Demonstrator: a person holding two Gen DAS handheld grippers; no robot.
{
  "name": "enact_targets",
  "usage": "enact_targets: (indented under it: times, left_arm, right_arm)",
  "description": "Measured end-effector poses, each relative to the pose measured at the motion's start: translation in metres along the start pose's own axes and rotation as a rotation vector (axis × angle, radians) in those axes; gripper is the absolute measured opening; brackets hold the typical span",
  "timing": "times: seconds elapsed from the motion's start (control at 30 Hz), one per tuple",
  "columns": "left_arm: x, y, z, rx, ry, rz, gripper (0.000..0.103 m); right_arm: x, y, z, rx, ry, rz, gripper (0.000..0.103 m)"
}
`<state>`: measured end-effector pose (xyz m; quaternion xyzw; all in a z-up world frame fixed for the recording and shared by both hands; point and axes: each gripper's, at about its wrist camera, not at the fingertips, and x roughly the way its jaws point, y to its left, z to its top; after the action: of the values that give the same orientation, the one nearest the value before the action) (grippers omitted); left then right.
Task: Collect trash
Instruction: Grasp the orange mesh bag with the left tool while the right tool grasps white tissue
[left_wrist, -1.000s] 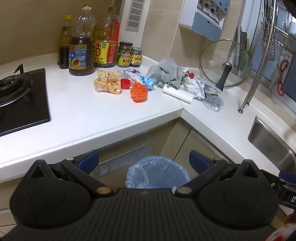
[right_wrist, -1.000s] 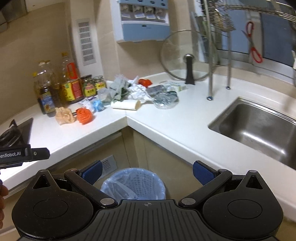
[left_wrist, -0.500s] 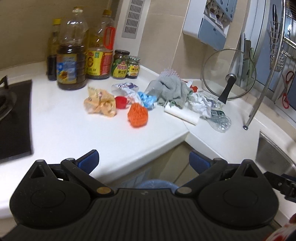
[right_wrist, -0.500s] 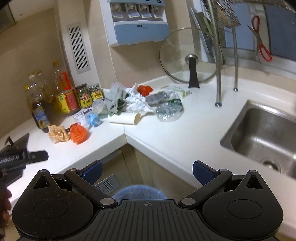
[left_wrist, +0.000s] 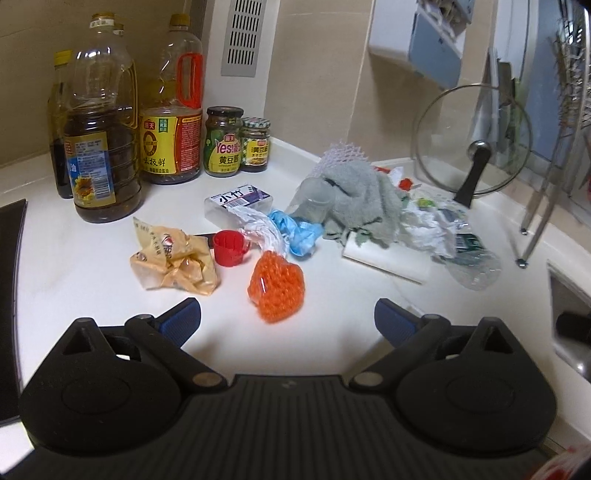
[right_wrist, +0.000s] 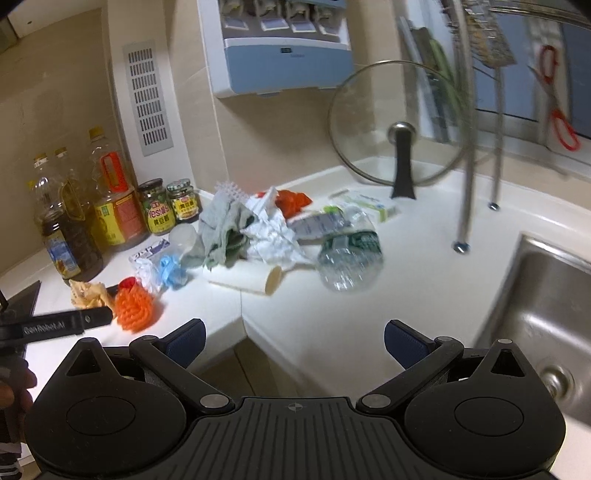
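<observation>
- Left gripper (left_wrist: 287, 315) spread wide, empty, over the counter (left_wrist: 92, 280); orange net (left_wrist: 276, 291) dead ahead at 12 o'clock, just beyond the tips.
- Right gripper (right_wrist: 293, 338) also wide, empty, facing the counter corner.
- Trash in a strip: yellow wrapper (left_wrist: 173, 264) at 10 o'clock of the net, red cup (left_wrist: 229, 246) at 11, blue glove (left_wrist: 301, 236) at 1, crushed bottle (right_wrist: 349, 254) at the right end.
- Net likely light, soft, squashy: pinch across the middle.
- Bottle looks slick, springy; grip the neck.
- Wrapper crinkly, weightless.
</observation>
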<state>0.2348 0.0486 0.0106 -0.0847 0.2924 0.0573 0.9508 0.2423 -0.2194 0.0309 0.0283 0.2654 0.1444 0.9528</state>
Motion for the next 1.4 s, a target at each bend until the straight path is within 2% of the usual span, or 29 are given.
enact_targets:
  times: [0.13,0.27,0.4,0.47,0.57,0.67,0.87,0.9,0.93,1.0,1.03,1.07,1.17,1.4]
  left_arm:
    - [0.024,-0.008,0.005,-0.009,0.012,0.026,0.093]
    - [0.044,-0.020,0.009,-0.032,0.014,0.095,0.090]
    - [0.065,-0.028,0.011,-0.026,0.035,0.168,0.080]
    - [0.073,-0.029,0.011,-0.037,0.053,0.193,0.076]
    - [0.081,-0.030,0.011,-0.032,0.072,0.232,0.068]
    - [0.088,-0.029,0.013,-0.030,0.096,0.255,0.047]
    - [0.088,-0.028,0.017,-0.026,0.102,0.258,0.034]
    - [0.087,-0.029,0.018,-0.027,0.102,0.256,0.033]
    - [0.085,-0.029,0.020,-0.032,0.098,0.251,0.033]
    - [0.081,-0.030,0.021,-0.033,0.087,0.250,0.032]
    - [0.078,-0.030,0.022,-0.034,0.083,0.248,0.032]
    - [0.076,-0.030,0.023,-0.036,0.081,0.245,0.032]
    - [0.069,-0.031,0.024,-0.045,0.074,0.241,0.032]
    - [0.053,-0.036,0.024,-0.053,0.044,0.206,0.032]
  right_arm:
    - [0.040,-0.013,0.022,-0.058,-0.001,0.072,0.103]
    - [0.081,-0.025,0.044,-0.147,0.010,0.164,0.103]
    - [0.118,-0.034,0.058,-0.218,0.032,0.251,0.102]
    - [0.134,-0.037,0.062,-0.255,0.046,0.283,0.094]
    - [0.157,-0.039,0.071,-0.295,0.065,0.335,0.091]
    - [0.174,-0.037,0.078,-0.336,0.064,0.351,0.087]
    - [0.207,-0.032,0.085,-0.370,0.097,0.347,0.075]
    - [0.211,-0.031,0.086,-0.372,0.104,0.342,0.073]
    - [0.215,-0.031,0.085,-0.377,0.111,0.337,0.066]
    - [0.220,-0.031,0.084,-0.386,0.120,0.325,0.050]
    - [0.221,-0.031,0.084,-0.385,0.124,0.325,0.036]
    - [0.220,-0.032,0.084,-0.383,0.123,0.325,0.031]
    - [0.213,-0.034,0.084,-0.384,0.092,0.318,0.024]
    - [0.182,-0.044,0.093,-0.348,0.006,0.296,0.019]
